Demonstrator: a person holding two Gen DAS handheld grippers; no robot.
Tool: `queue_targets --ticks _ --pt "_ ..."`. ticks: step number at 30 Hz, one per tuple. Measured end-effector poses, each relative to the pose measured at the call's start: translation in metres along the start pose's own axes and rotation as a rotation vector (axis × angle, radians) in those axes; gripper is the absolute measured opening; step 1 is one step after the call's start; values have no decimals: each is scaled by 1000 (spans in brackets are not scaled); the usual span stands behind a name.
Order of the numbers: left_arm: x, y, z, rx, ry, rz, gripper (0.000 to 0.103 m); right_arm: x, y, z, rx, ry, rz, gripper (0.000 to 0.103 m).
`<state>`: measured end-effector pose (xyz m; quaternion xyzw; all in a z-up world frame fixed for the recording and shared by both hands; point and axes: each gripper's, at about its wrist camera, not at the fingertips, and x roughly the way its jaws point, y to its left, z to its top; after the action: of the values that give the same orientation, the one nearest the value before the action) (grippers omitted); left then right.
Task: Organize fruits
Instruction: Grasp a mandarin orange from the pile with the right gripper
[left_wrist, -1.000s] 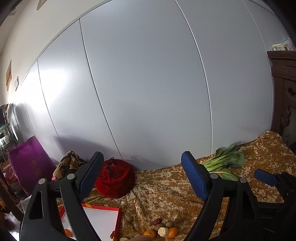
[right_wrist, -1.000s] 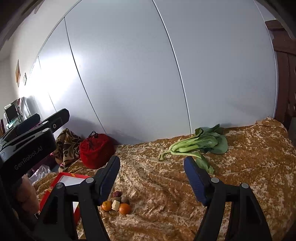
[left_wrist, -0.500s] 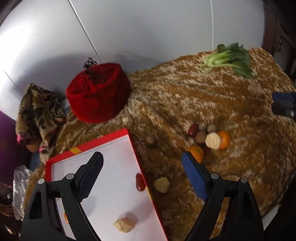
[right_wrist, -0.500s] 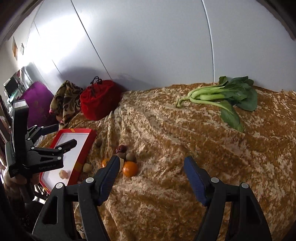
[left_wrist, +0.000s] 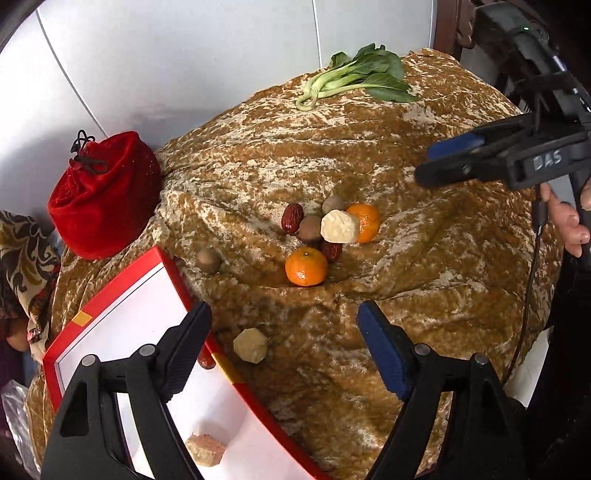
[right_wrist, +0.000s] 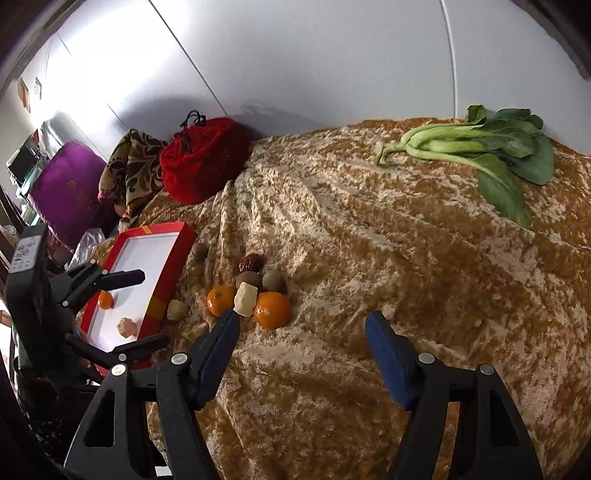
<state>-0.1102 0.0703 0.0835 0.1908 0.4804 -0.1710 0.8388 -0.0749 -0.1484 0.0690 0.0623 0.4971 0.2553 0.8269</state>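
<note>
Left gripper (left_wrist: 282, 317): fingers spread, closing, empty.
Right gripper (right_wrist: 301, 330): fingers spread, closing, empty.
Red tray (left_wrist: 122, 280): near-left, likely collecting fruit.
Tangerine (left_wrist: 306, 266): loose on brocade cloth (left_wrist: 424, 258).

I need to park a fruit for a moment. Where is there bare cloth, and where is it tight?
Free: the wide stretch of gold crushed-velvet cloth between the green bok choy bunch and the fruit cluster around the pale cream chunk. The white floor of the red-rimmed box is mostly bare too. Crowded: that cluster, and the strip beside the box rim.

Both hand-held grippers (left_wrist: 284, 328) (right_wrist: 303, 332) closing, empty, angled down.
</note>
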Motion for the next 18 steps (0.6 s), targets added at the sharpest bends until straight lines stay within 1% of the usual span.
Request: queue_targets --ticks 2,4,6,7,10,11,13,16,18 --pt "5 -3 0 16 12 15 82 14 2 1 -15 38 8 66" --pt "7 -3 1 40 19 41 82 27 9 1 -61 71 6 65" --pt "7 0 1 36 15 44 82 37 21 -1 -145 87 -7 65" --pt "6 2 2 32 14 39 82 44 30 -2 -208 97 -14 65" --pt "5 4 3 34 7 25 82 59 46 -5 -314 124 -7 64" --pt "6 4 3 38 8 15 82 63 48 -5 -331 127 -12 64" --pt "10 2 5 57 15 19 82 69 47 -3 -344 127 -47 65" --pt "17 -1 10 84 28 7 82 81 46 -1 -339 154 -35 65" --pt "20 -2 16 89 23 -6 82 86 49 0 -357 159 -41 64"
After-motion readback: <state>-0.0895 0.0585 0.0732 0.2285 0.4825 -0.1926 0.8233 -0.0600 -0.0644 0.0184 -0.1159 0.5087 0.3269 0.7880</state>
